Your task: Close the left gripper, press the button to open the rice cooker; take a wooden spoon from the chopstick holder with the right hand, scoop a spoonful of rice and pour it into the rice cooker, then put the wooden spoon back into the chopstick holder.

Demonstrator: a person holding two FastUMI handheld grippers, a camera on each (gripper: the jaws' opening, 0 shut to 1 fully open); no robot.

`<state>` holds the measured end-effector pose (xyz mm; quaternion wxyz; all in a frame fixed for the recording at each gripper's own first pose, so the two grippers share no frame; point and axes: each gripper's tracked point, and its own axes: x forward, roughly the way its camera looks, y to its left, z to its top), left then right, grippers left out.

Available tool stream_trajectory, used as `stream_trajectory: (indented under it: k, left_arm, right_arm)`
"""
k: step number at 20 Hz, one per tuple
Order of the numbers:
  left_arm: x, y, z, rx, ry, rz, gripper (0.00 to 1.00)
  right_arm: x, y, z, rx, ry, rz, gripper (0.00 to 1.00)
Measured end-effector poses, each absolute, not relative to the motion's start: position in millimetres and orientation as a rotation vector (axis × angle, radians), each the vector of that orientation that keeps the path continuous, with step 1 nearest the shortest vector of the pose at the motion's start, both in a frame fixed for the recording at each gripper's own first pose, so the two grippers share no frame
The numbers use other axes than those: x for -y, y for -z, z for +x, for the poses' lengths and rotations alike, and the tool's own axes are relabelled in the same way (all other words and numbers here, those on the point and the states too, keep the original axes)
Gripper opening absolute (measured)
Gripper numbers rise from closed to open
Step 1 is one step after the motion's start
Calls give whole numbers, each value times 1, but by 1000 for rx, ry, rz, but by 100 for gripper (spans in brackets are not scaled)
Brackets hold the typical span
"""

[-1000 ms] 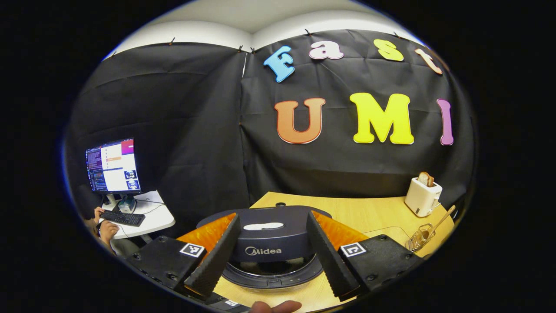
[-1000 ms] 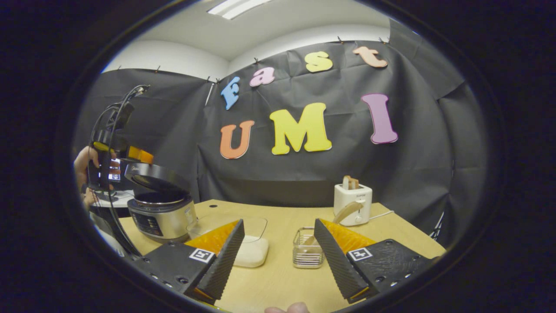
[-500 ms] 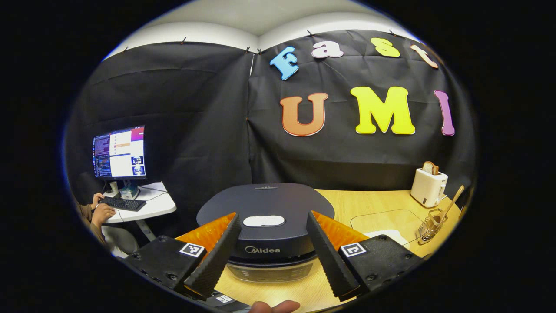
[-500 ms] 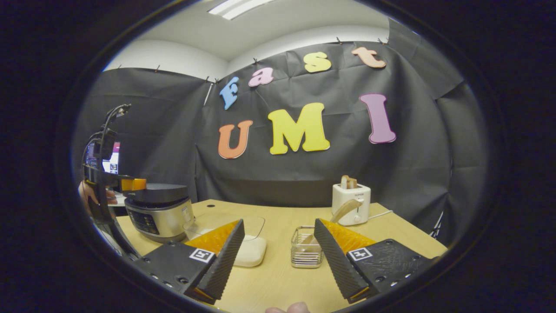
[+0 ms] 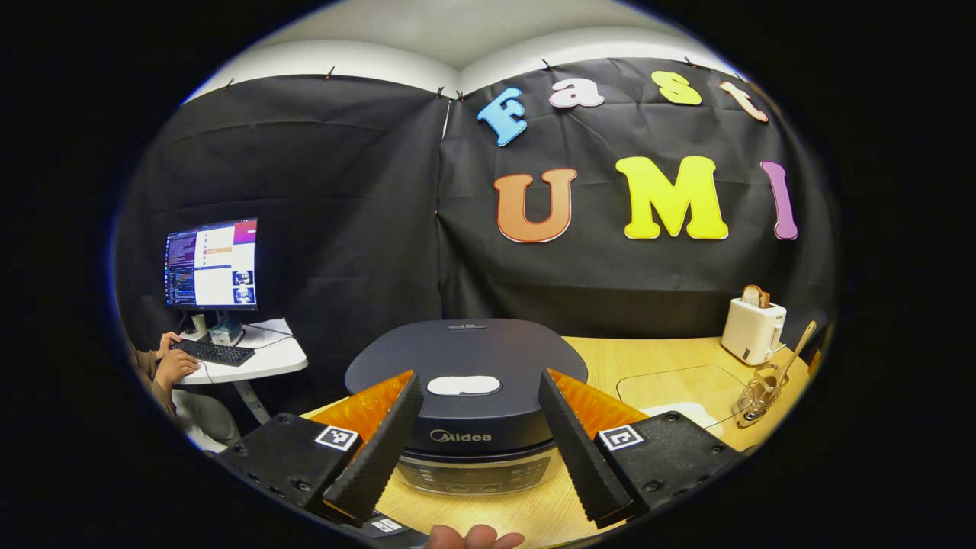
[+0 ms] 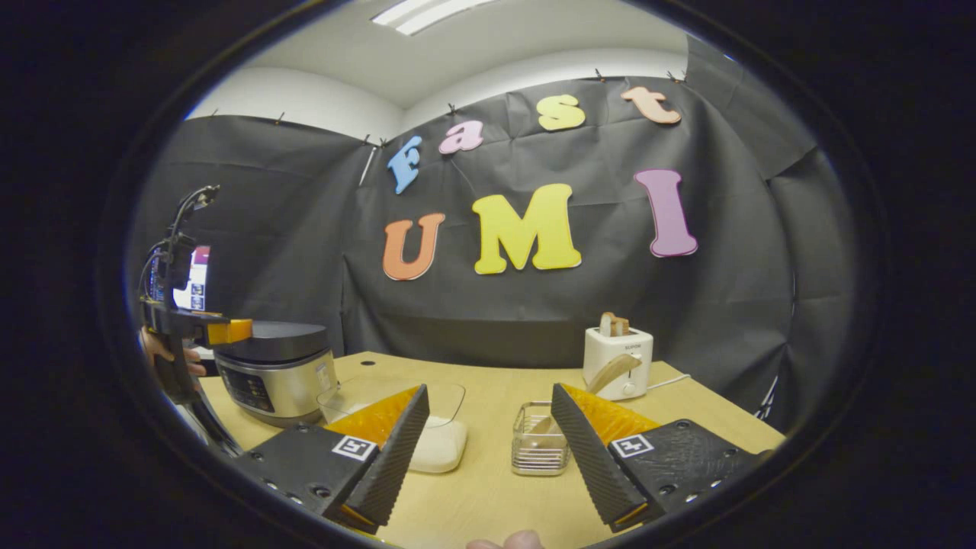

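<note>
The left gripper (image 5: pixel 476 438) hangs wide open, holding nothing, above the lidded rice cooker (image 5: pixel 467 366) — bring the jaws together first, then press its white button (image 5: pixel 463 386) squarely.

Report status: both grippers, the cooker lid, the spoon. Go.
Left gripper open over rice cooker, lid shut. Right gripper open, empty. Wooden spoon in chopstick holder, untouched. Rice container beside the holder; path clear.
</note>
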<state>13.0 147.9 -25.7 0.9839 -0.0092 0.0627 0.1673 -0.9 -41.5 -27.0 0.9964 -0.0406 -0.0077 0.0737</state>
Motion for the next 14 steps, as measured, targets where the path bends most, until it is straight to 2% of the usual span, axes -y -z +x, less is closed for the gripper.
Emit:
stream_trajectory:
  k: [2, 3, 6, 7, 8, 10, 11, 12, 14]
  left_arm:
    - [-148, 31, 14, -124, -334, 3, 99]
    - [-146, 38, 11, -138, -331, -1, 98]
    - [-147, 32, 12, -95, -318, 42, 98]
    - [-148, 36, 12, -102, -318, 30, 98]
    - [-147, 33, 12, -88, -319, 23, 98]
    - [-148, 31, 12, -79, -322, 4, 97]
    - [-147, 30, 12, -80, -319, 3, 100]
    - [-146, 30, 11, -77, -317, 4, 97]
    - [-140, 26, 8, -73, -295, 0, 98]
  right_arm:
    - [39, 27, 0, 22, -151, -64, 92]
    - [38, 27, 0, 29, -151, -52, 96]
    - [34, 31, 4, 24, -152, -38, 95]
    - [32, 33, 5, 18, -155, -32, 91]
    - [31, 34, 6, 11, -158, -28, 95]
    - [32, 32, 7, 11, -147, -32, 95]
    - [34, 31, 9, 16, -138, -34, 95]
    - [34, 30, 9, 17, -131, -31, 96]
    - [32, 31, 11, 16, -124, -17, 95]
